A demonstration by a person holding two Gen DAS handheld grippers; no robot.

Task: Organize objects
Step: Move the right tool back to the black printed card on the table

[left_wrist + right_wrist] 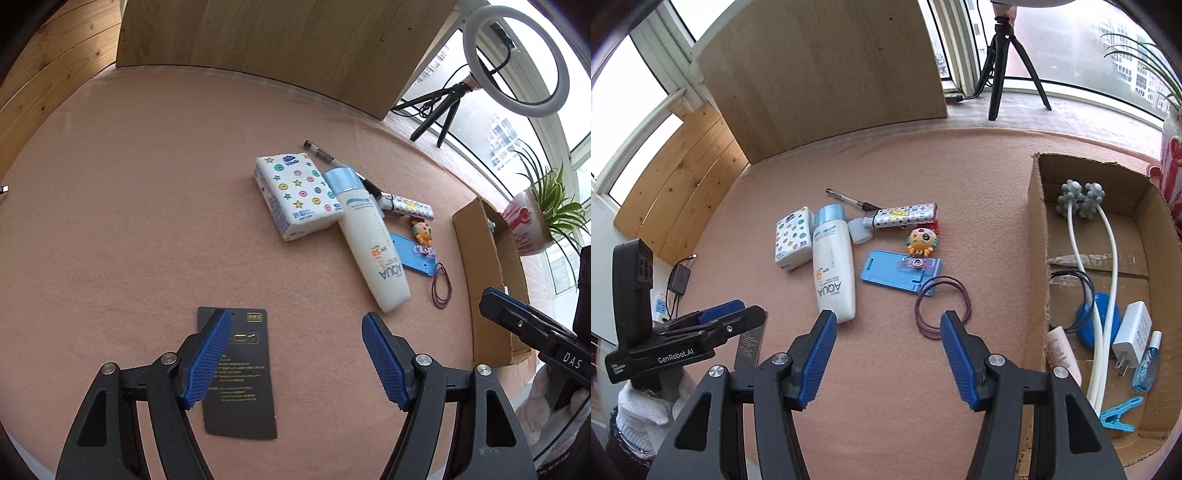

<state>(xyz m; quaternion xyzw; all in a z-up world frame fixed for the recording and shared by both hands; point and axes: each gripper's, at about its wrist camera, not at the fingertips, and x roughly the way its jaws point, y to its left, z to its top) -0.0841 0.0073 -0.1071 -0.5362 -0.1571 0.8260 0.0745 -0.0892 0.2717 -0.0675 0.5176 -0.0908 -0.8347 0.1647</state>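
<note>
My left gripper (295,325) is open and empty above a black card (240,391) lying flat on the pink mat. Beyond it lie a tissue pack (295,195), a white sunscreen bottle (369,243), a pen (321,153), a blue badge holder (413,254) and hair ties (441,288). My right gripper (886,321) is open and empty, just short of the hair ties (942,306) and the sunscreen bottle (834,269). A patterned tube (901,218), an octopus charm (921,240) and the badge holder (894,275) lie beyond. The cardboard box (1038,236) stands at the right.
The box holds a white massager (1082,236), a charger (1132,336), a blue disc (1102,321), a small spray bottle (1147,363) and a blue clip (1119,413). A wooden board (827,66) leans at the back. A tripod (1001,55) and a potted plant (528,225) stand on the sill.
</note>
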